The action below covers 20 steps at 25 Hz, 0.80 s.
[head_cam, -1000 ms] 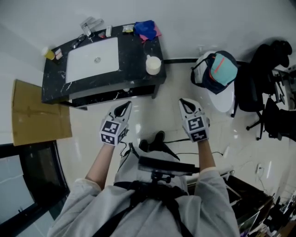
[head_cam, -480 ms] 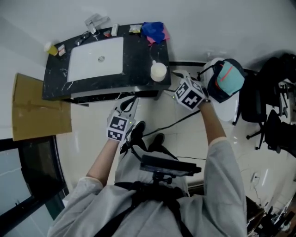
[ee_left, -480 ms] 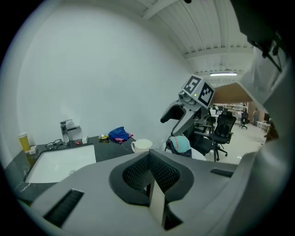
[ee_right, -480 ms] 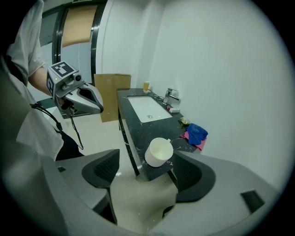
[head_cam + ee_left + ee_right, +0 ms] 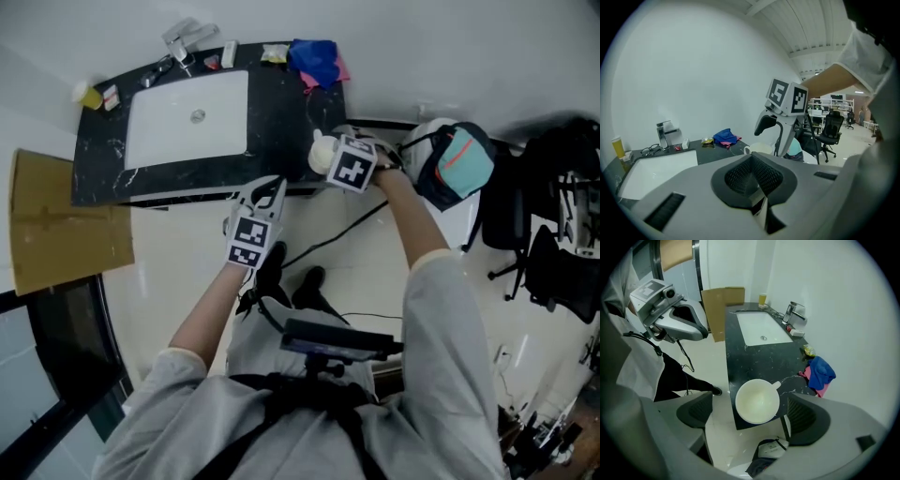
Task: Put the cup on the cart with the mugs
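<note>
We see right gripper (image 5: 750,414) jaws wide, just been opening, astride cup (image 5: 757,401), pads clear of it. Cup sits on counter (image 5: 754,362) corner, frame centre. Left gripper (image 5: 755,185) jaws together, empty.

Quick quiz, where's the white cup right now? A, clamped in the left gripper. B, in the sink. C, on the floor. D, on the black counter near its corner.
D: the cup stands on the counter by its corner, seen between the jaws of the right gripper, which have just been opening and do not press on it.
</note>
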### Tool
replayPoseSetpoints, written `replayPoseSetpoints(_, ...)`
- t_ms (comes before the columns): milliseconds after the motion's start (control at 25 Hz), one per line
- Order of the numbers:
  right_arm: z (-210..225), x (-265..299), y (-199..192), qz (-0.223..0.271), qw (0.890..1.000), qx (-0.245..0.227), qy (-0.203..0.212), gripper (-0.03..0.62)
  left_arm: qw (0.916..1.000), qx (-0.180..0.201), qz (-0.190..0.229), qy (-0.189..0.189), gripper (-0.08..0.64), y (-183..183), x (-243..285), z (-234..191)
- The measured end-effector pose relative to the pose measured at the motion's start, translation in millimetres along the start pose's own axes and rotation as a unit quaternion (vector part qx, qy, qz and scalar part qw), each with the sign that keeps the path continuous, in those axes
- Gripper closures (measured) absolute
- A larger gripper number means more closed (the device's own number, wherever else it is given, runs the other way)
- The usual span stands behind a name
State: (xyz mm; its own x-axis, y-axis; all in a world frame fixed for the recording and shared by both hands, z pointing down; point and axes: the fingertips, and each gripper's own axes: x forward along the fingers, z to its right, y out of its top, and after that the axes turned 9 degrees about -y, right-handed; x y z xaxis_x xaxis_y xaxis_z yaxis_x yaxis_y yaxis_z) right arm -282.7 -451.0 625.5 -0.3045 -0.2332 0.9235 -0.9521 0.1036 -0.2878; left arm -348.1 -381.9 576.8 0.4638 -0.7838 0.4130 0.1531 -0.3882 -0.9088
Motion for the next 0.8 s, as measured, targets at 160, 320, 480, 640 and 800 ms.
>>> replayPoseSetpoints(160, 2, 19, -10, -0.034, 0.999, 0.002, 0.023, 0.100, 1.0000, -0.002, 0.002, 0.004, 0.557, 2, 21, -14)
replayPoseSetpoints(320, 1, 34, -10, -0.045, 0.999, -0.002, 0.028, 0.098, 1.0000, -0.001, -0.003, 0.003, 0.557, -3, 37, -23)
replayPoseSetpoints(480, 2, 46, -13, -0.060, 0.998, -0.004, 0.026, 0.098, 0.9999, -0.006, -0.009, 0.001, 0.557, -7, 47, -28)
replayPoseSetpoints(640, 2, 56, -13, -0.061, 0.998, -0.015, 0.023, 0.098, 0.9999, -0.006, -0.012, 0.004, 0.557, -7, 49, -32)
replayPoseSetpoints(800, -3, 68, -22, -0.080, 0.996, -0.024, 0.031, 0.100, 0.9999, -0.007, -0.014, 0.006, 0.557, -8, 50, -34)
